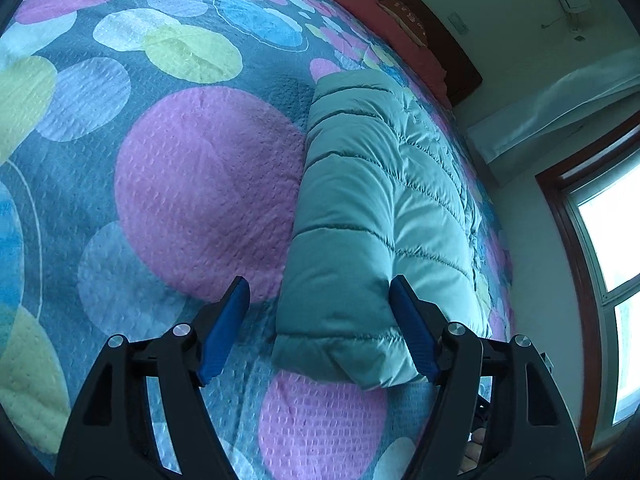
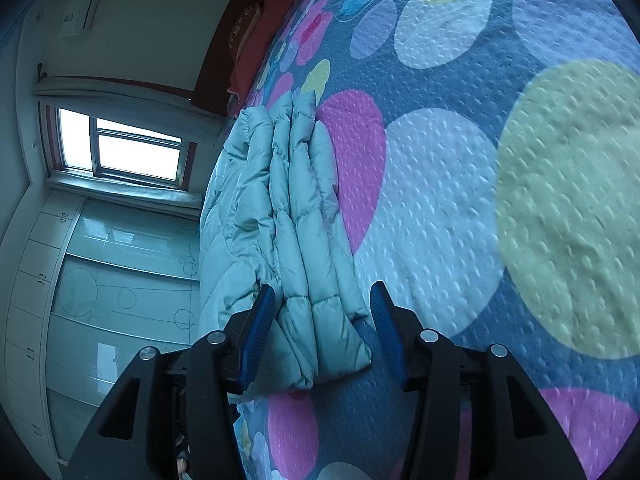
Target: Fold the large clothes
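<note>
You are working on a teal quilted puffer jacket point(image 1: 360, 208) that is lying on the polka-dot bedspread point(image 1: 200, 184) as a long, narrow bundle, running straight ahead of both tongs toward the red pillows point(image 1: 384, 28) at the far end. Your left gripper point(image 1: 320, 330) is standing spread wide, its right pad point(image 1: 412, 336) sitting against the near end of the bundle and its left pad over bare bedspread, so nothing is being pinched. Your right gripper point(image 2: 322, 332) is also standing spread, its jaws straddling the near end of the jacket point(image 2: 288, 220) without closing on it. If you are aiming for the next fold, I judge you should be centring each gripper over the near edge, catching every layer rather than only the slippery outer shell, and lifting both corners together so the padding is not sliding apart. The fabric is looking puffy and glossy, with stitched channels running across it; from the right wrist the layers are showing as stacked ridges, slightly uneven at the near end, with looser material bulging to the left.
</note>
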